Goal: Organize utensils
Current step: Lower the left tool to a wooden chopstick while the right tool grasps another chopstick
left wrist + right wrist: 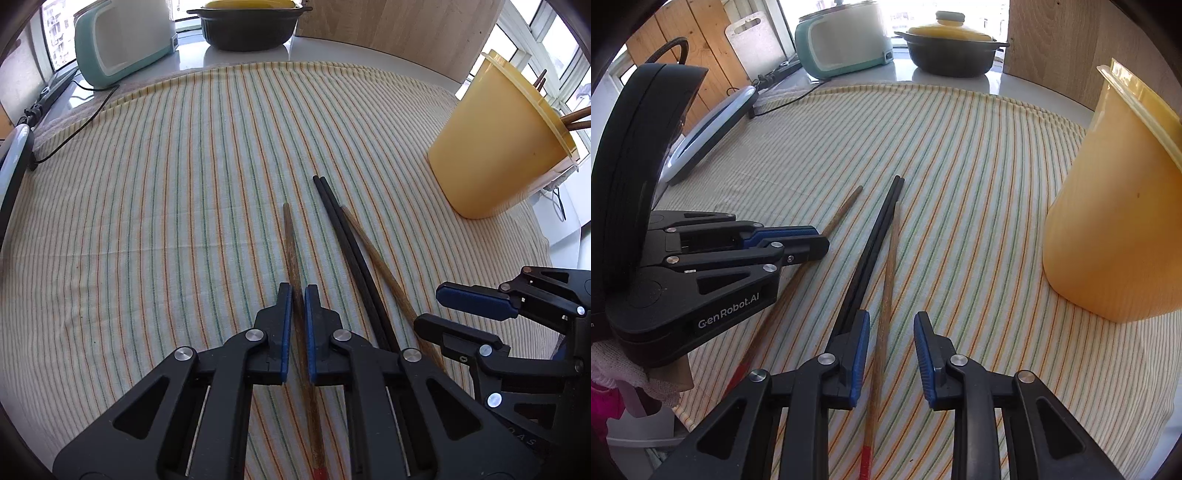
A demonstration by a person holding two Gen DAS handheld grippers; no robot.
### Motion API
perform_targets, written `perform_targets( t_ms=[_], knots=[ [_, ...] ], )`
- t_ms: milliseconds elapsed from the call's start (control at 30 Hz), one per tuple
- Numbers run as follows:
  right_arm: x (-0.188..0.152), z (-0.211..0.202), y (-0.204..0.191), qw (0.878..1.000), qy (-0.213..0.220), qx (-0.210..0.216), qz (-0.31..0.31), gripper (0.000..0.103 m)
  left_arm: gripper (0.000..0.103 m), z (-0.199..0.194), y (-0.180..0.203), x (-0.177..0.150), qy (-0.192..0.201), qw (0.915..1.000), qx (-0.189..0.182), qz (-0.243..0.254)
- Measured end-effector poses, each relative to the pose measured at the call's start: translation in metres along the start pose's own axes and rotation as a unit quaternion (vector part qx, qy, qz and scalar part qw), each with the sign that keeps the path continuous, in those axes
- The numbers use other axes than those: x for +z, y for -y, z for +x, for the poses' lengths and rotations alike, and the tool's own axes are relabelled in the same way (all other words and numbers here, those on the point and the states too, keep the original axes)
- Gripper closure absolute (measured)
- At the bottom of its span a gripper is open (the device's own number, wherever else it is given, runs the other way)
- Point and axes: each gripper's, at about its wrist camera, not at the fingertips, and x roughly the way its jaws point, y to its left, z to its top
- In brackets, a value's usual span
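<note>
My left gripper point(298, 291) is shut on a brown wooden chopstick point(290, 240) that lies on the striped cloth point(166, 203) and has a red end near the camera. To its right lie a pair of black chopsticks point(343, 236) and a second brown chopstick point(373, 258). In the right wrist view my right gripper point(892, 321) straddles that second brown chopstick point(892, 251); its jaws stand apart and the pads do not press it. The black pair point(879, 236) runs just left of it. A yellow cup point(491, 147) holding several chopsticks stands at the right.
A teal appliance point(122, 44) and a black pot with a yellow lid point(251, 26) stand at the back of the counter. A ring light point(713, 133) and its cable lie at the left. A wooden board point(399, 33) stands behind the cup.
</note>
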Motion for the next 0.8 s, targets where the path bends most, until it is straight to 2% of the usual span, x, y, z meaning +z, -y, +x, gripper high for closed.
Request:
perform_targets(
  t_ms=[400,567,800],
  knots=[
    [0.032,0.027,-0.002,0.999,-0.04,-0.018,0.003,0.085,0.099,-0.007,-0.016,-0.008,0.002,0.9999,-0.004,-0.013],
    [0.036,0.029,-0.005,0.999,-0.04,-0.036,-0.009,0.098,0.099,-0.008,-0.017,-0.007,0.005,0.9998,-0.008,-0.019],
    [0.027,0.011,-0.005,1.0,-0.013,-0.025,0.001,0.099,0.099,-0.022,-0.022,-0.007,0.022,0.9993,-0.012,-0.028]
  ],
)
